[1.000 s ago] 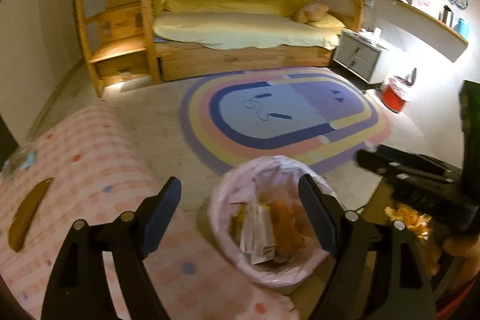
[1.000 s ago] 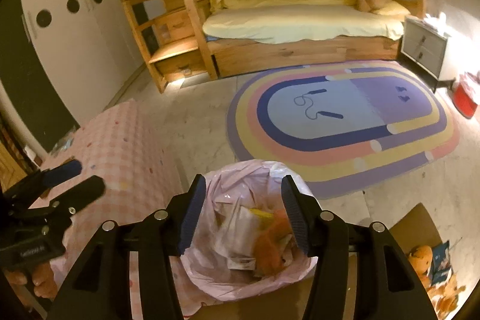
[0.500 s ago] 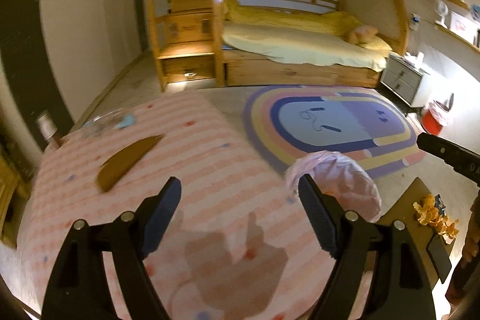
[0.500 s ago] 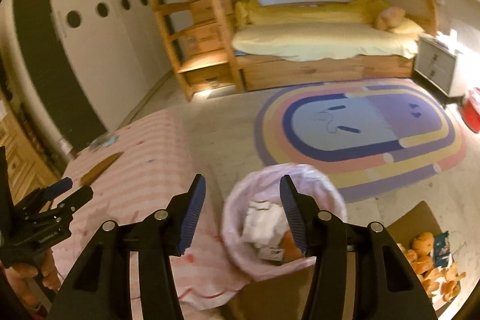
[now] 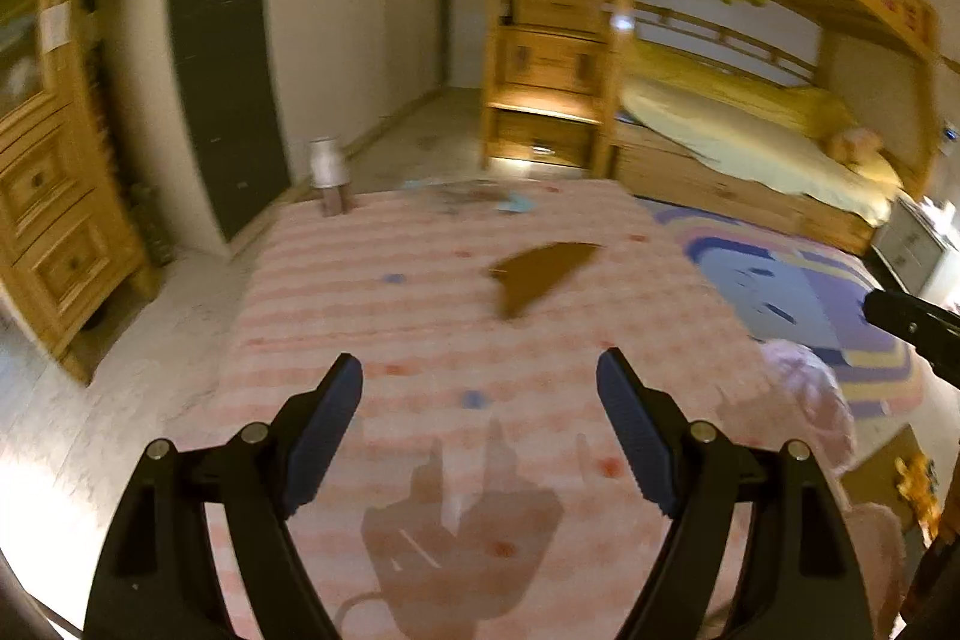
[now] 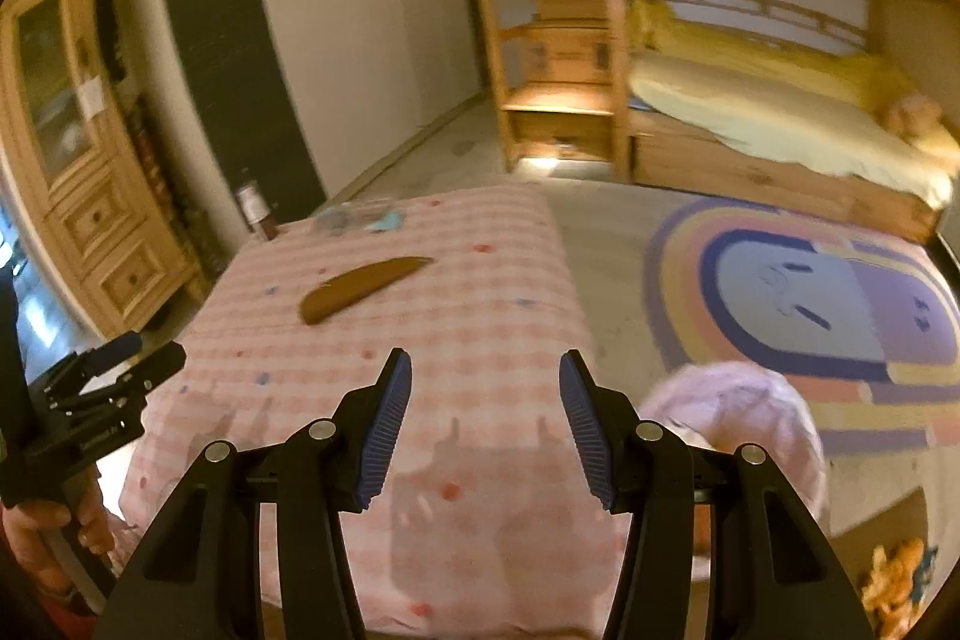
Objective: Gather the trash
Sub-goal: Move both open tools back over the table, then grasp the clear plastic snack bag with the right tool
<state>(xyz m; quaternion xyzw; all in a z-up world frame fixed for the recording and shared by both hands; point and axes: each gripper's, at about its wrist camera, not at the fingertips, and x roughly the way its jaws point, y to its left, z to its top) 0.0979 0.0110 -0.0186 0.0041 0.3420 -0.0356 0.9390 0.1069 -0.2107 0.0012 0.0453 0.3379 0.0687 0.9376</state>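
Over the pink table (image 6: 480, 316) you carry both grippers (image 5: 480, 394) (image 6: 486, 394) empty, jaws apart, ready for the brown peel (image 6: 360, 289).

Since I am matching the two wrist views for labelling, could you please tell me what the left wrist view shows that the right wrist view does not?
Only the left wrist view shows the left gripper from behind, jaws open and empty, with a tip of the right gripper at its right edge. Only the right wrist view shows the glass-fronted cabinet and the hand holding the left gripper. Both show the pink checked cloth, the brown curved piece, the small bottle, the clear wrapper and the pink-lined bin.
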